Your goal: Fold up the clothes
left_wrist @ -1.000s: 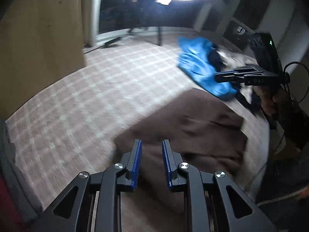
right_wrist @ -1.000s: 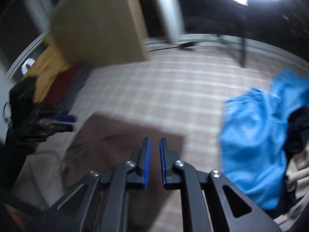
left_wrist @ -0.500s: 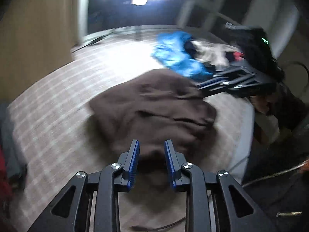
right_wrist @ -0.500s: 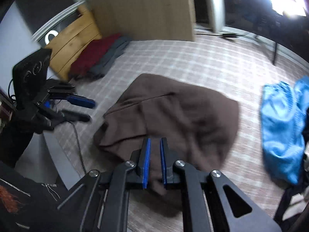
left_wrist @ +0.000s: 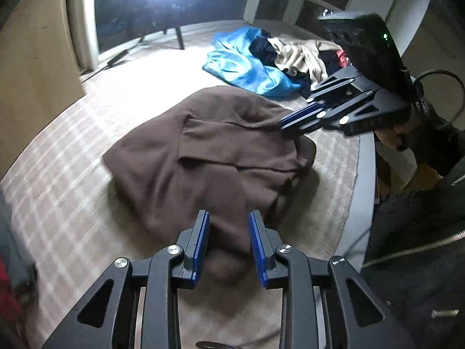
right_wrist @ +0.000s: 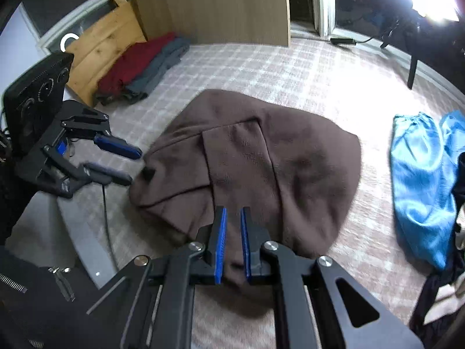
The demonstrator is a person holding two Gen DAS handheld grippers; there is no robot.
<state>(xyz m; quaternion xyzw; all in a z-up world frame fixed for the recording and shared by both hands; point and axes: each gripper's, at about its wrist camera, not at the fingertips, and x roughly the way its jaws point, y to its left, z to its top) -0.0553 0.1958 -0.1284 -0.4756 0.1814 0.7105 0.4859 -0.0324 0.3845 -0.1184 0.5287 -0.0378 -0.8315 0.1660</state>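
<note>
A brown garment lies crumpled, with flaps folded over it, on a plaid-covered bed. My left gripper hovers at the garment's near left edge. Its jaws stand apart, and cloth shows under them but is not pinched. My right gripper points down at the garment's other side. Its blue pads are nearly together with nothing gripped, and its tips sit at the cloth's edge in the left wrist view.
A shiny blue garment and a heap of beige and dark clothes lie at the far right. Folded red and grey clothes rest by a wooden headboard. A cable runs over the bed's near edge.
Both grippers swung in toward the brown garment, which now fills the middle of both views. The left jaws stand a little wider. The right jaws kept the same narrow gap.
</note>
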